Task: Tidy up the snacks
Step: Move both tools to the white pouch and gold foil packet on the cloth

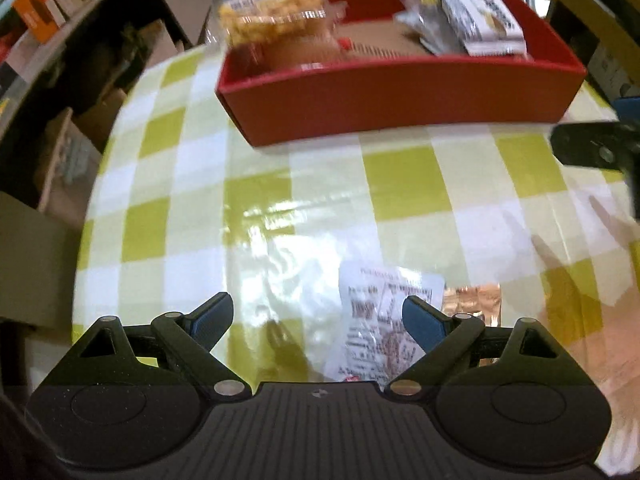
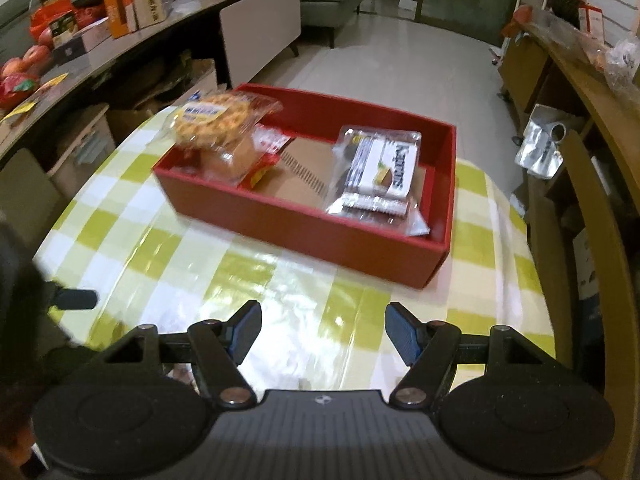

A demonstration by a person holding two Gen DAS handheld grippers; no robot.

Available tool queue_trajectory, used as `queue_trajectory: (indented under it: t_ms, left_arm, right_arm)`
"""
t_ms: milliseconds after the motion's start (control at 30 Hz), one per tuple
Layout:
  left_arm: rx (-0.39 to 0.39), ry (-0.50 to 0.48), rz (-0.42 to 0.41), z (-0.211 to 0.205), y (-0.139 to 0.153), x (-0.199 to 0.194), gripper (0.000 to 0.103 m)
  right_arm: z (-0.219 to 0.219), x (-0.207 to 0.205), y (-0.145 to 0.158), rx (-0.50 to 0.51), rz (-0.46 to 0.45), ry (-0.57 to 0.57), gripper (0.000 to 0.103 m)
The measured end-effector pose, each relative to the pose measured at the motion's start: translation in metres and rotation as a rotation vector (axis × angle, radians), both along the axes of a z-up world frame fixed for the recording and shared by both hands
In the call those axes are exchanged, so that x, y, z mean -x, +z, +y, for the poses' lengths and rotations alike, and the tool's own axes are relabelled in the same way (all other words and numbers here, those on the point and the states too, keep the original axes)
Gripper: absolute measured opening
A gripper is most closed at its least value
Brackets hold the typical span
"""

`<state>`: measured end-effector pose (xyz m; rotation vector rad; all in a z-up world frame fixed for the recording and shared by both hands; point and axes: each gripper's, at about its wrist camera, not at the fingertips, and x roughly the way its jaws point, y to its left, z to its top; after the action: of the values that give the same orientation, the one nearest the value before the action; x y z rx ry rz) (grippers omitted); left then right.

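left gripper [image 1: 318,322] jaws spread, empty | right gripper [image 2: 322,334] jaws apart, empty | flat white printed plastic snack packet [image 1: 384,320] on checked tablecloth [image 1: 400,176], under left jaws | likely light, crinkly, slippery; pinch an edge

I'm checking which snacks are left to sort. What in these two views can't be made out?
- Left wrist view: the white-labelled packet on the table is partly covered by the left tongs; its print is blurred.
- Left wrist view: a shiny copper wrapper beside it is mostly hidden behind the tongs' finger.
- Right wrist view: snacks under the waffle pack in the red box are covered.
- Right wrist view: neither loose packet shows.
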<state>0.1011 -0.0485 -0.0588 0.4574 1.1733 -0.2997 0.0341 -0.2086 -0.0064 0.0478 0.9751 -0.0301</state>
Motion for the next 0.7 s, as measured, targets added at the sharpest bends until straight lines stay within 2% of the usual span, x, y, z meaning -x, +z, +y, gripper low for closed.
queue_trajectory:
  t_ms: [67,233,333,367,400,533,600,700]
  left_arm:
    - [-0.005,0.012,0.026,0.000,-0.008,0.000,0.094]
    - [0.041,0.032,0.108,0.003,-0.019,-0.003,0.091]
    - [0.063,0.046,0.127,0.006,-0.018,-0.002,0.081]
    - [0.071,0.048,0.133,0.006,-0.017,-0.001,0.073]
    - [0.076,0.052,0.136,0.008,-0.016,-0.001,0.067]
    - [0.050,0.055,0.114,0.013,-0.012,0.010,0.063]
    - [0.035,0.050,0.087,0.016,-0.009,0.018,0.057]
    - [0.031,0.046,0.076,0.021,-0.007,0.026,0.056]
  right_arm:
    - [0.002,0.007,-0.001,-0.013,0.009,0.007,0.078]
    - [0.008,0.014,-0.007,-0.029,0.032,0.017,0.078]
    - [0.012,0.013,-0.013,-0.018,0.053,0.029,0.078]
    - [0.013,0.012,-0.014,-0.016,0.060,0.030,0.078]
    - [0.014,0.011,-0.015,-0.016,0.066,0.032,0.078]
    - [0.020,0.009,-0.018,-0.014,0.073,0.049,0.078]
    - [0.025,0.008,-0.020,-0.007,0.082,0.062,0.078]
    - [0.030,0.007,-0.025,0.001,0.100,0.081,0.078]
